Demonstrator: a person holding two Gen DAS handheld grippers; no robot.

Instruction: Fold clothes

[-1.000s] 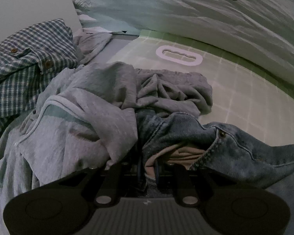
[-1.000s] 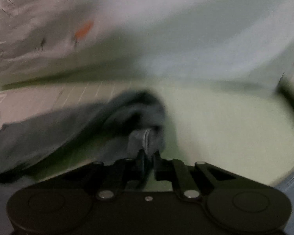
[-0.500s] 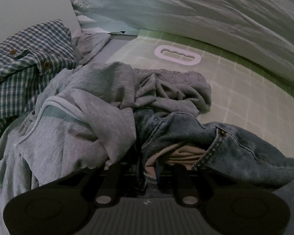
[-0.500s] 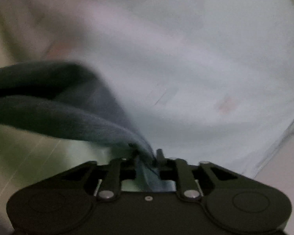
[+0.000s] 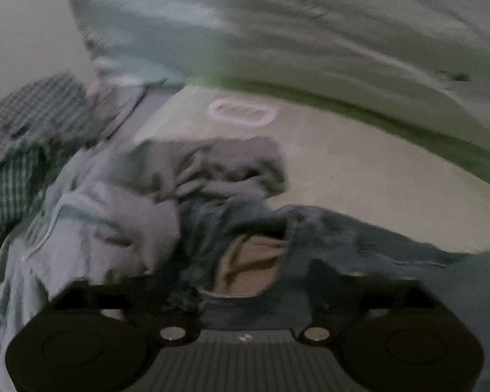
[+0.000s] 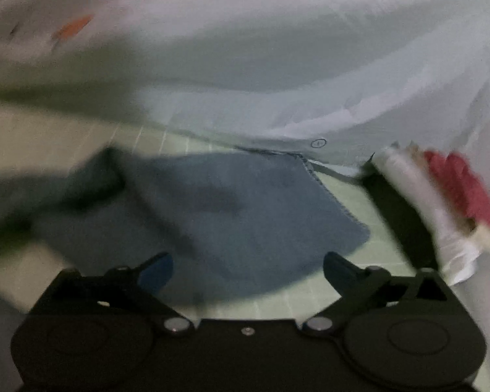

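Note:
Blue jeans lie on a green gridded mat. In the left wrist view their waistband end (image 5: 310,238) with the tan inner pocket lies right in front of my left gripper (image 5: 245,297), whose jaws stand wide apart with denim between them; the view is blurred. In the right wrist view a jeans leg (image 6: 245,209) lies flat on the mat (image 6: 375,254). My right gripper (image 6: 248,271) is open and empty just above the near edge of that leg, its blue-padded fingertips (image 6: 156,271) spread wide.
A pile of grey garments (image 5: 121,228) and a plaid shirt (image 5: 23,150) lie left of the jeans. A white oval ring (image 5: 243,112) lies on the mat behind. Folded white and red cloth (image 6: 447,202) sits at the right. A pale sheet (image 6: 277,49) hangs behind.
Both grippers have opened. The right one let go of the jeans leg, which now lies flat on the mat. The left one let go of the waistband and is moving.

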